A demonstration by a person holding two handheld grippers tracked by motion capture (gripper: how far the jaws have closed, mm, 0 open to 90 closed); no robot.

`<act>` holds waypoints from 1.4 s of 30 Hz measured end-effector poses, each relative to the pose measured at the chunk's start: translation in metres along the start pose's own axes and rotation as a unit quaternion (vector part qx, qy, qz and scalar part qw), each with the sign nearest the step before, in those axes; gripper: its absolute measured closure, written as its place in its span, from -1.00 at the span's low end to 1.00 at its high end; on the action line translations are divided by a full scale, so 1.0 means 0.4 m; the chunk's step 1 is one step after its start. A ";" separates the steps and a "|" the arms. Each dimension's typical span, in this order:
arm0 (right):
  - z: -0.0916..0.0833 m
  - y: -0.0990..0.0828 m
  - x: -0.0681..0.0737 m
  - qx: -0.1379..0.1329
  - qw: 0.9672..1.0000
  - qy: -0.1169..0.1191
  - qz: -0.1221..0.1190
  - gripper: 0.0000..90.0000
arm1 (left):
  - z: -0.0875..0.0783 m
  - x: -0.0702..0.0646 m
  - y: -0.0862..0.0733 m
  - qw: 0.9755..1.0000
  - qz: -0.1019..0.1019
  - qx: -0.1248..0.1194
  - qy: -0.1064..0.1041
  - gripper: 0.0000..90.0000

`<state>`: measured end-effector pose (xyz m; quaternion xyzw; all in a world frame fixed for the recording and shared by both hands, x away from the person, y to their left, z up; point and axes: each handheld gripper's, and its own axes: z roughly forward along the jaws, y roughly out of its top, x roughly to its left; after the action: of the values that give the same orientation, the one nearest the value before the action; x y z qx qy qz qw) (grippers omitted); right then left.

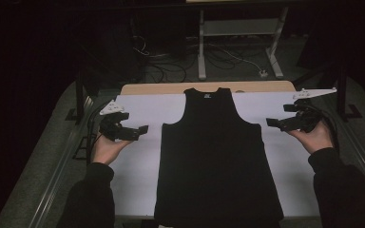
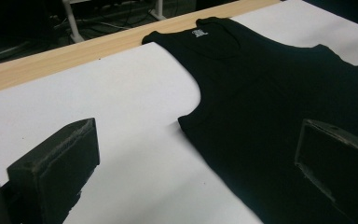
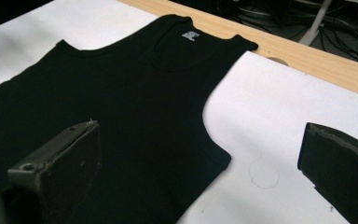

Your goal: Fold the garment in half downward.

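Black sleeveless cotton tank top [image 1: 218,161] lies flat mid-counter, hem draping over the near edge. Both grippers' fingers [image 2: 56,172] are spread, holding nothing; a one-layer pinch could bunch it or drag it off.

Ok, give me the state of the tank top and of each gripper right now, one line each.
black tank top: spread flat, neck label up, hem hanging over the table's near edge.
left gripper: open, held clear to the side of the top.
right gripper: open, held clear to the other side.
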<state>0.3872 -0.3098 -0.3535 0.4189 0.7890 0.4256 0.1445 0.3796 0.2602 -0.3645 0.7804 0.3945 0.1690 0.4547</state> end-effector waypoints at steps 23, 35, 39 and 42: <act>0.074 -0.007 -0.045 0.030 0.999 0.008 0.024 -1.00 | 0.084 0.031 0.002 0.999 -0.022 0.026 -0.021 -1.00; 0.101 -0.007 -0.064 0.041 0.999 0.014 0.033 -1.00 | 0.130 0.047 -0.007 0.998 -0.036 0.042 -0.030 -1.00; 0.117 -0.012 -0.072 0.047 0.998 0.015 0.041 -1.00 | 0.142 0.052 -0.012 0.998 -0.043 0.044 -0.030 -1.00; 0.131 -0.018 -0.078 0.054 0.998 0.014 0.042 -1.00 | 0.158 0.052 -0.018 0.997 -0.047 0.051 -0.035 -1.00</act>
<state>0.4329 -0.3074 -0.3942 0.4525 0.7945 0.3941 0.0926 0.4289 0.2419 -0.4062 0.7886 0.4223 0.0998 0.4358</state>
